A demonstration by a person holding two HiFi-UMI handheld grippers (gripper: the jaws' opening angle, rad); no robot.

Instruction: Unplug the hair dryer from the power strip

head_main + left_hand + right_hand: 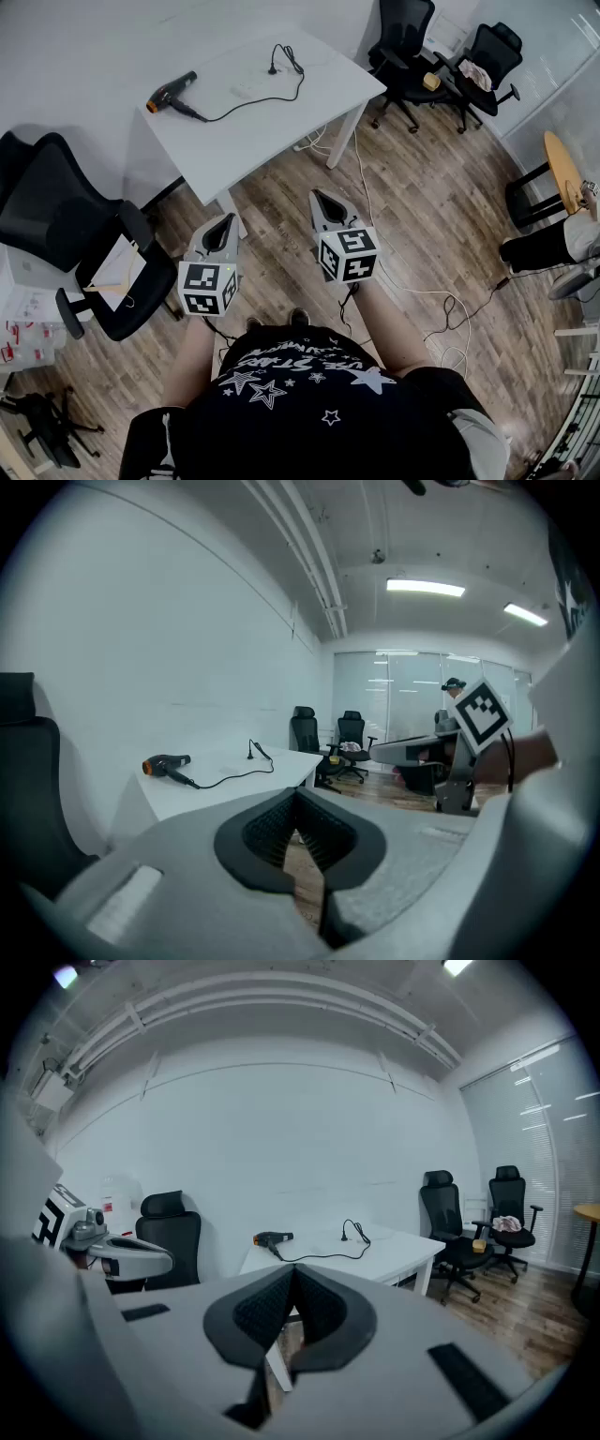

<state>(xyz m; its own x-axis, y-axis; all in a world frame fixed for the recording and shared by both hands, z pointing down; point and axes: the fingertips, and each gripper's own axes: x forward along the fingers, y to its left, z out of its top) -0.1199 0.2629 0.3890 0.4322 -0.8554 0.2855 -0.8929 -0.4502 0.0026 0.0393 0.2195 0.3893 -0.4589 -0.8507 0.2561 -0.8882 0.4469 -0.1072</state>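
Head view: the black hair dryer with orange nozzle [171,92] lies far left on the white table [319,94]; its black cord [253,101] runs right to the plug [273,67] — well ahead, slightly nearer the right gripper [322,201] than the left gripper [225,223].
Left gripper view: jaws clenched, empty; dryer far left.
Right gripper view: jaws pressed together on nothing; plug ahead, slightly right — power strip not discernible.

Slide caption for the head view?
Left tool and right tool, shut and empty, short of the white table with hair dryer.

No legible text or labels
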